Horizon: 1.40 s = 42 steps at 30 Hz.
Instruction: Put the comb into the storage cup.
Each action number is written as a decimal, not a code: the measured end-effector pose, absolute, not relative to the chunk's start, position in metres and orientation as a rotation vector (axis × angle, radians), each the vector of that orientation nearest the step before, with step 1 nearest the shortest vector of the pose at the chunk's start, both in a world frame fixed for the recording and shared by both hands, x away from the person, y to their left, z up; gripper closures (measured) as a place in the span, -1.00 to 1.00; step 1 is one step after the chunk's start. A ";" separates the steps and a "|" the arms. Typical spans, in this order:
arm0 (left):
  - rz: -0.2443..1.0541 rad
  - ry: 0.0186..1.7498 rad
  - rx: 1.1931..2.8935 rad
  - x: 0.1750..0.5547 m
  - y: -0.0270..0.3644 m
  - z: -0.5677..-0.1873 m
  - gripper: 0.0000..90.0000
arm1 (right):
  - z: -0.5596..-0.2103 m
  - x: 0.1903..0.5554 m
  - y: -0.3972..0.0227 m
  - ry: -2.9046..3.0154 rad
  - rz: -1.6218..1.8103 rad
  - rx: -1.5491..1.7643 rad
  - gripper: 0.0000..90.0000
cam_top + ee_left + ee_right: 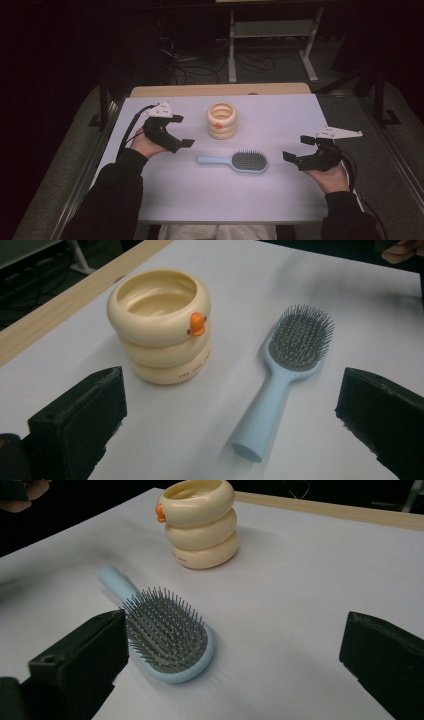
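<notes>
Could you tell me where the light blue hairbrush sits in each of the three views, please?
High view: hairbrush at table centre, handle pointing left.
Left gripper view: hairbrush right of centre, handle toward the camera.
Right gripper view: hairbrush left of centre, bristle head nearest.
Shared landmark: the cream ringed cup just beyond it.

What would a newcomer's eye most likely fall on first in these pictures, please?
Probably the cream ringed cup with its small orange beak, standing upright toward the far middle of the white table. Just in front of it, apart from it, lies the light blue hairbrush, bristles up, handle toward the left gripper. That gripper and the right gripper flank the brush, both open and holding nothing.
</notes>
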<state>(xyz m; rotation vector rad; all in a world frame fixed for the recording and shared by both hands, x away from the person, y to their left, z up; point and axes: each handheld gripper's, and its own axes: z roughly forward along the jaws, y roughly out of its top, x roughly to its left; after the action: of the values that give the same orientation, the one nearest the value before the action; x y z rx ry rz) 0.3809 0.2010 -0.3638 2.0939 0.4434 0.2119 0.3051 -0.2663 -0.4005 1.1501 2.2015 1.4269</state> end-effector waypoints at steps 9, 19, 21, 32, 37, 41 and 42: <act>0.181 0.395 2.102 0.381 0.187 -0.360 -1.00 | -0.400 0.305 -0.266 2.204 1.432 1.145 -1.00; 0.135 0.363 2.117 0.385 0.172 -0.364 -1.00 | -0.401 0.306 -0.265 2.225 1.416 1.156 -1.00; 0.130 0.355 2.125 0.385 0.170 -0.365 -1.00 | -0.401 0.306 -0.264 2.229 1.414 1.150 -1.00; 0.090 0.317 2.136 0.386 0.155 -0.368 -1.00 | -0.402 0.307 -0.264 2.243 1.413 1.161 -1.00; 0.077 0.304 2.152 0.387 0.150 -0.372 -1.00 | -0.402 0.307 -0.264 2.247 1.411 1.160 -1.00; 0.059 0.295 2.166 0.387 0.142 -0.376 -1.00 | -0.402 0.307 -0.263 2.247 1.411 1.158 -1.00; 0.059 0.285 2.171 0.387 0.140 -0.377 -1.00 | -0.402 0.307 -0.263 2.247 1.411 1.158 -1.00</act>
<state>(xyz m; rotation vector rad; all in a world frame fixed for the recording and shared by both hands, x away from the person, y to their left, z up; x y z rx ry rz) 0.3866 0.1399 -0.3773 2.1709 0.2854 0.0590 0.3066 -0.2633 -0.4021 1.1577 2.2473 1.4109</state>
